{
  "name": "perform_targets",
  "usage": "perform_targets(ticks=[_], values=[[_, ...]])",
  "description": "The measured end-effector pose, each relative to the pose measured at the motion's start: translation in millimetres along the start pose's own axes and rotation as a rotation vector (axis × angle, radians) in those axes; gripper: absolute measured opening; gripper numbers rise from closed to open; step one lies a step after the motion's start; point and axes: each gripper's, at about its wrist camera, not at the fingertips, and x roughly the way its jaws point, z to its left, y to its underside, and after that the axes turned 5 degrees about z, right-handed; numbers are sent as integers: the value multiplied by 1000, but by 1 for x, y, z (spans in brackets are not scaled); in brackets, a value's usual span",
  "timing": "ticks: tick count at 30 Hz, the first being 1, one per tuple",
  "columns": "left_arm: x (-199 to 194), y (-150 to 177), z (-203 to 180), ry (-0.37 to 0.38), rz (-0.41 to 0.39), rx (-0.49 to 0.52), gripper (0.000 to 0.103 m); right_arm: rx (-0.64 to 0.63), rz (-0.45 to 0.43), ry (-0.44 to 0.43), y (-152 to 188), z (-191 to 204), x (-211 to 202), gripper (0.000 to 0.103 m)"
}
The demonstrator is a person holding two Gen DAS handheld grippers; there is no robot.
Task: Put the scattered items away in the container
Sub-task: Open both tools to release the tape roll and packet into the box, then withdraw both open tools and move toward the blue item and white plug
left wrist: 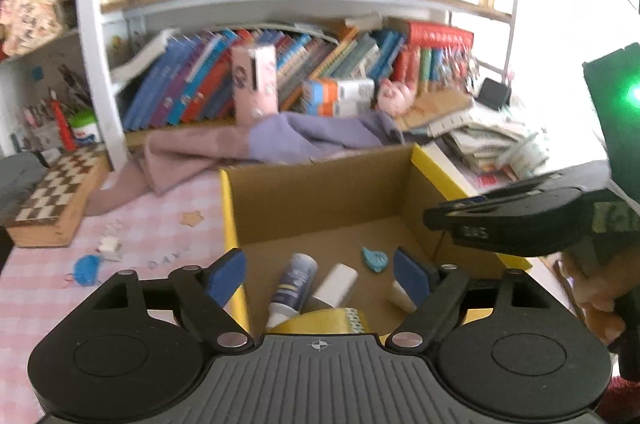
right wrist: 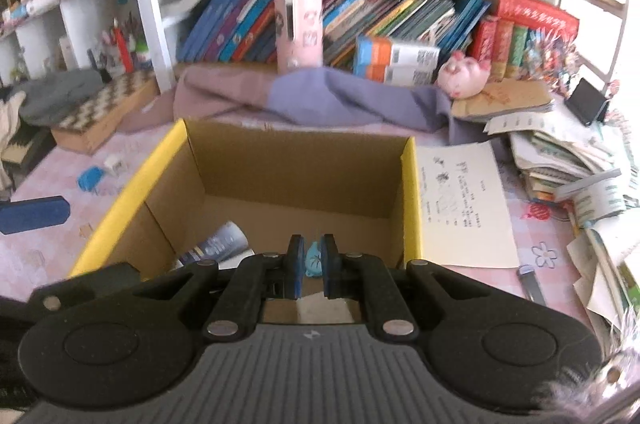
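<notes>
The cardboard box [left wrist: 320, 192] sits on the pink checked surface [left wrist: 152, 208], holding one tube [left wrist: 294, 284], one white bottle [left wrist: 336, 284], one tape roll [left wrist: 324, 320] and one blue trinket [left wrist: 375, 259]. Left tongs [left wrist: 320, 278] gape empty above it; right tongs [right wrist: 312, 264] are closed, holding nothing.

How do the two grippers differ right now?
The left gripper has its jaws spread wide; the right gripper has its jaws shut. Nothing sits between the left gripper's blue pads, and none is seen gripped by the right gripper either; the small teal piece seems to lie on the box floor. Both hover over the yellow-edged cardboard box, pointing down into it.
</notes>
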Motion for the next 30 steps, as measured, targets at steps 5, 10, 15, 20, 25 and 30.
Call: perform_targets(ticks=[5, 10, 15, 20, 25, 30], values=[[-23, 7, 7, 5, -48, -15, 84, 25, -70, 37, 11, 10, -30, 10], [-44, 18, 4, 26, -83, 69, 84, 37, -117, 76, 28, 31, -55, 10], [-62, 34, 14, 58, -90, 100, 85, 55, -137, 105, 46, 59, -73, 10], [-85, 55, 33, 82, -88, 98, 85, 82, -155, 145, 65, 87, -92, 10], [-110, 77, 53, 104, -73, 96, 85, 107, -158, 182, 87, 119, -113, 10], [-135, 100, 72, 117, -66, 95, 85, 117, -155, 206, 114, 151, -129, 10]])
